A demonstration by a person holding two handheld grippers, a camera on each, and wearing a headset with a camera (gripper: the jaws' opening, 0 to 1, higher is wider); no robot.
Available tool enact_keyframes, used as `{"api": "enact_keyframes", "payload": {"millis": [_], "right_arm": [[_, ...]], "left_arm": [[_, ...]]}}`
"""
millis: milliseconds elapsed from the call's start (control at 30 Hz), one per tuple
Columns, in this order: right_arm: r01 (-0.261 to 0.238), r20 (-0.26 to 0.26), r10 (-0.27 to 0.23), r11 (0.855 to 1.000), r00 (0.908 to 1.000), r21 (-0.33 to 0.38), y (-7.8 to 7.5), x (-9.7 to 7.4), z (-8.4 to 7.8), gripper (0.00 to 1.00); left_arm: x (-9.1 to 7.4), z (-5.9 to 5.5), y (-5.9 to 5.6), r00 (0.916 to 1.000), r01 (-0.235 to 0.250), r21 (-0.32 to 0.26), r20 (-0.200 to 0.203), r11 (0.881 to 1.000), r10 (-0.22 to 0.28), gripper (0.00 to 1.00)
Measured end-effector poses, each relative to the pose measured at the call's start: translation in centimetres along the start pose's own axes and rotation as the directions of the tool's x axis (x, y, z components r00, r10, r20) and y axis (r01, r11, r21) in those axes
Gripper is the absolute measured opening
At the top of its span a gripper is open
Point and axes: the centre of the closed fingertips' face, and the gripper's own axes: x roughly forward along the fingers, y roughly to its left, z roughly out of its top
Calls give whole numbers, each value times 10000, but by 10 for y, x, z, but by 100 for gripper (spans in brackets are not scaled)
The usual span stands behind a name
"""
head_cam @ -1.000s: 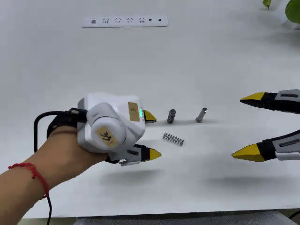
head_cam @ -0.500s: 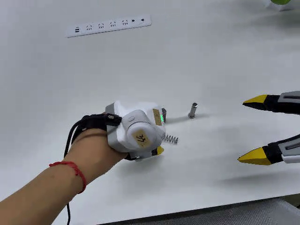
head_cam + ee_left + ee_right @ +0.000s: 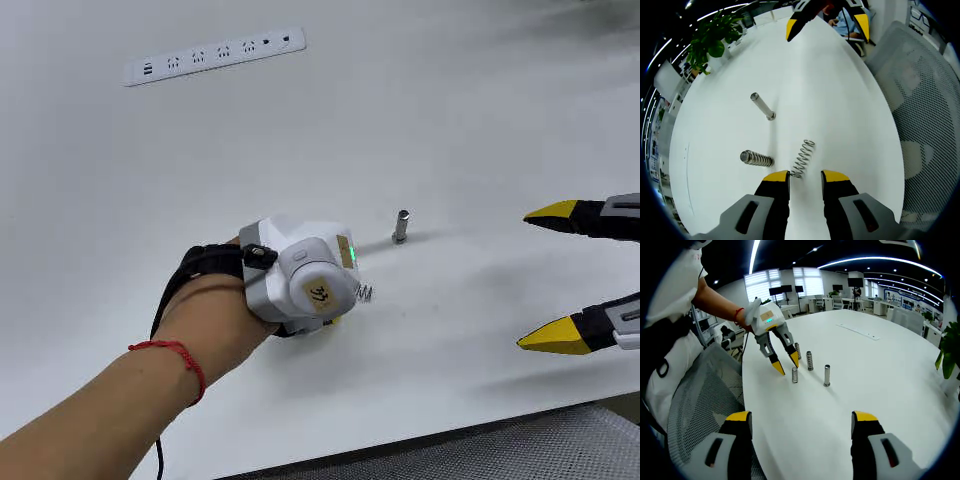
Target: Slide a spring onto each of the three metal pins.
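Loose spring [image 3: 803, 156] lies flat on tabletop [image 3: 840, 100], near end between left gripper [image 3: 805, 176] fingers [image 3: 777, 177], narrowly parted, nothing clamped. Likely light, springy, rolls easily; pinch mid-coil gently. Bare pin [image 3: 761, 106] stands beyond. Right gripper [image 3: 801, 416] wide apart, empty.

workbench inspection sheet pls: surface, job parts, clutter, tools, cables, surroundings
Surface: white tabletop, no spills seen.
Job's things: bare pin upright; pin with spring; loose spring lying flat.
Clutter: power strip.
Tools: left tool open, jaws astride the loose spring's near end; right tool open, holding nothing.
Cables: black cable at the left wrist.
Surroundings: potted plant, mesh chair.
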Motion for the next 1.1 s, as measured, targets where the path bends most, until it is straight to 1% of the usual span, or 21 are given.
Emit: {"api": "enact_keyframes", "payload": {"millis": [67, 133, 233, 367, 433, 700, 733, 800, 867, 967, 1100], "right_arm": [[7, 72, -7, 10000, 10000, 63, 2, 0, -1, 82], [15, 119, -17, 9999, 9999, 155, 2, 0, -4, 82], [69, 117, -72, 9998, 9999, 211, 2, 0, -8, 82], [140, 205, -145, 9996, 9997, 234, 3, -2, -6, 81], [181, 243, -187, 9995, 9995, 249, 3, -2, -5, 81], [140, 351, -147, 9997, 9993, 224, 4, 1, 0, 81], [135, 371, -144, 9996, 9992, 238, 4, 1, 0, 81], [125, 415, -135, 9996, 9990, 242, 4, 2, 1, 81], [96, 439, -108, 9996, 9990, 274, 4, 4, 1, 81], [69, 483, -83, 9995, 9988, 295, 7, 6, 3, 81], [16, 503, -35, 9993, 9987, 373, 10, 8, 5, 81]], "left_arm": [[0, 0, -1, 10000, 30, -28, 9, 10000, -30, 25], [1, -1, -3, 10000, 48, -121, -19, 9999, -48, 25], [2, -3, -6, 10000, 33, -211, -69, 9998, -34, 20], [3, -8, -11, 9997, 79, -281, -232, 9996, -85, 16], [3, -6, -12, 9998, 93, -343, -176, 9994, -99, 14], [1, -8, -14, 9997, 25, -519, -221, 9986, -37, 12], [1, -8, -14, 9998, 20, -545, -202, 9985, -31, 12], [2, -8, -16, 9998, 141, -829, -91, 9965, -149, 11], [2, -9, -16, 9999, 150, -938, -53, 9955, -156, 11], [3, -8, -17, 9996, 240, -1339, 156, 9907, -221, 11], [2, -6, -20, 9988, 350, -1543, 400, 9874, -292, 11]]}}
